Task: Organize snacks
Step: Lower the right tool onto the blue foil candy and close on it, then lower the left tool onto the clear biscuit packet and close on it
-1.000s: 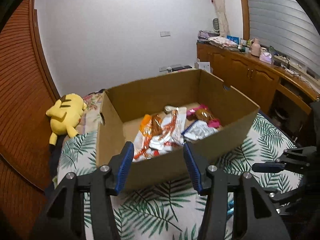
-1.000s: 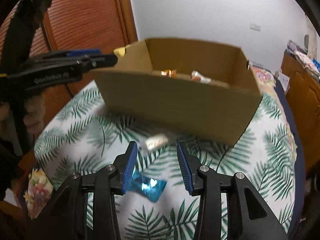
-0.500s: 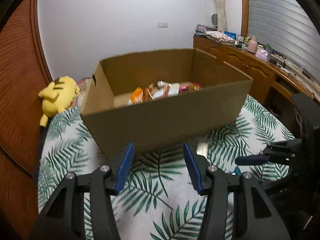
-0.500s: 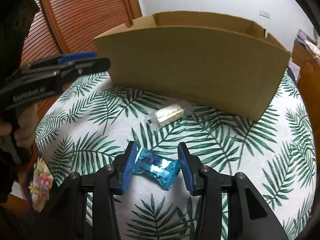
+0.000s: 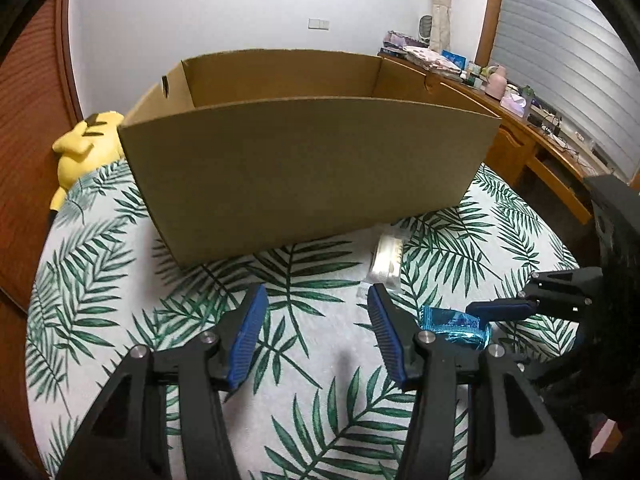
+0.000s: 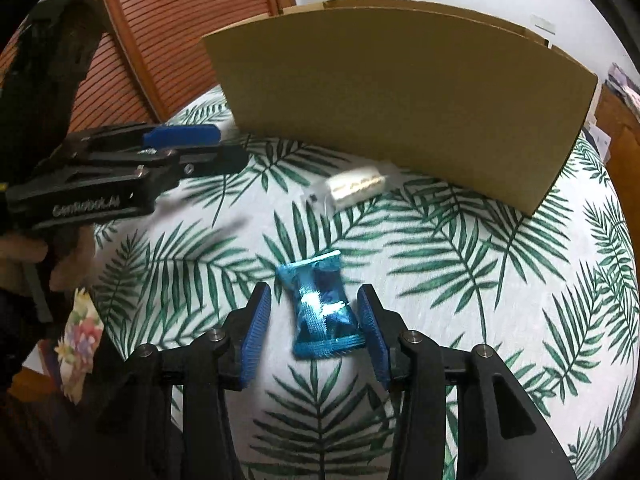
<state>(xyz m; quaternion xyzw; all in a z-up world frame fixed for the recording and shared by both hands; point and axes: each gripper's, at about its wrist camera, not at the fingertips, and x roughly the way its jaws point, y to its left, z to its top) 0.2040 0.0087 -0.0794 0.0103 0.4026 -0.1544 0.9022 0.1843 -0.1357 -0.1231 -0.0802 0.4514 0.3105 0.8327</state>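
Across the palm-leaf cloth [image 5: 100,288] that covers the surface sits the biggest thing in view, an open cardboard box [image 5: 304,168], its long wall turned toward both cameras so that its inside is hidden from this low angle. As the only container in sight, it is likely where the loose snacks are meant to go, which would explain why two packets lie just in front of it. A yellow plush toy [image 5: 82,148] lies beside the box's left end, apart from the work.

Next in size are the two tools. The left gripper [image 5: 316,332] hangs low over bare cloth with its jaws apart and nothing between them; they have just been opening a little wider. The clear packet with a pale snack [image 5: 387,258] lies just beyond its right finger, near the box wall, probably its next target. The right gripper [image 6: 314,326] straddles the blue foil snack [image 6: 320,306], which lies flat on the cloth. Its jaws have just been opening too; a gap shows on the left side, while the right pad sits close against the wrapper's edge, so no squeeze is yet on. That stance suggests lining up for a grasp across the packet's narrow width.
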